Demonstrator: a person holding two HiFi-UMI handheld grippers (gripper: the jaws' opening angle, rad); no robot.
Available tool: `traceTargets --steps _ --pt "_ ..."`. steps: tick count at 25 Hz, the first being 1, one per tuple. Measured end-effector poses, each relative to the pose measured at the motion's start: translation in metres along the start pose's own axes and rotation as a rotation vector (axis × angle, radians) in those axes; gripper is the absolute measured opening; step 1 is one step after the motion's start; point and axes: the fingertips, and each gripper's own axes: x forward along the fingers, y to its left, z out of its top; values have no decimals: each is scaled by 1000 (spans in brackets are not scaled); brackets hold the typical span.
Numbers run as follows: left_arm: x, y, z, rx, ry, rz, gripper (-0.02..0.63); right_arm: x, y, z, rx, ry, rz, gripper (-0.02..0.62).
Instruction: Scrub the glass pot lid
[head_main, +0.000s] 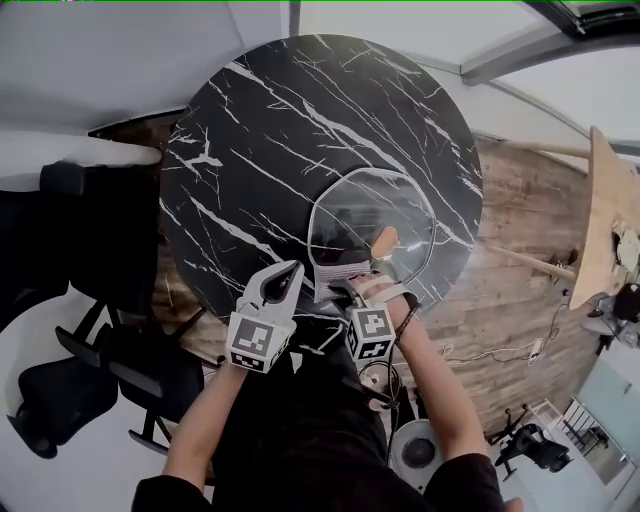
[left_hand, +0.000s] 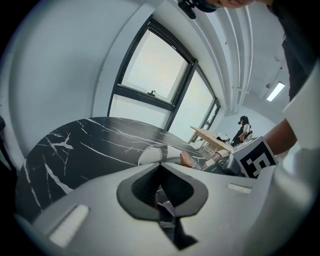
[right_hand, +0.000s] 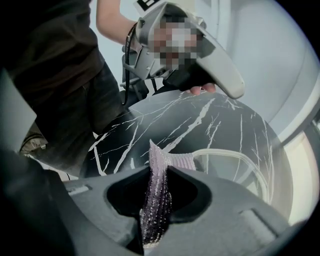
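A glass pot lid (head_main: 350, 212) with a tan wooden knob (head_main: 384, 242) lies flat on the near right part of the round black marble table (head_main: 260, 120). At the lid's near rim, my right gripper (head_main: 347, 290) is shut on a lilac ribbed scrub cloth (head_main: 336, 271). The right gripper view shows that cloth (right_hand: 156, 200) pinched between the jaws, its tip over the lid's rim (right_hand: 235, 156). My left gripper (head_main: 288, 272) is shut and holds nothing, just left of the lid. From the left gripper view the lid (left_hand: 150, 155) and knob (left_hand: 187, 159) lie ahead of the gripper (left_hand: 160, 163).
Black office chairs (head_main: 50, 400) stand left of the table. A wooden desk (head_main: 610, 220) stands far right on a plank floor (head_main: 520, 280). A round grey device (head_main: 418, 450) sits on the floor by my legs. A person (left_hand: 243, 127) is at the far desk.
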Motion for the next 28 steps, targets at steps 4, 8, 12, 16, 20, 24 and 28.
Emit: traceTargets --steps 4,8,12,16,20,24,28 --pt "4 -14 -1 18 18 -26 2 -6 16 -12 26 -25 20 80" --pt "5 -28 0 44 36 -48 2 -12 39 -28 65 -58 78 80" --pt "1 -41 13 64 37 -56 2 -22 61 -48 122 -56 158 80" --pt "-3 -51 19 85 27 -67 2 -42 70 -68 187 -38 198 77" --pt "-7 -62 36 110 1 -69 2 -67 65 -77 261 -40 139 75" --pt "-8 -71 57 128 -23 -66 2 -84 52 -95 298 25 5 74" --pt "-11 -83 67 156 -42 -72 2 -106 28 -102 369 -3 -161 74"
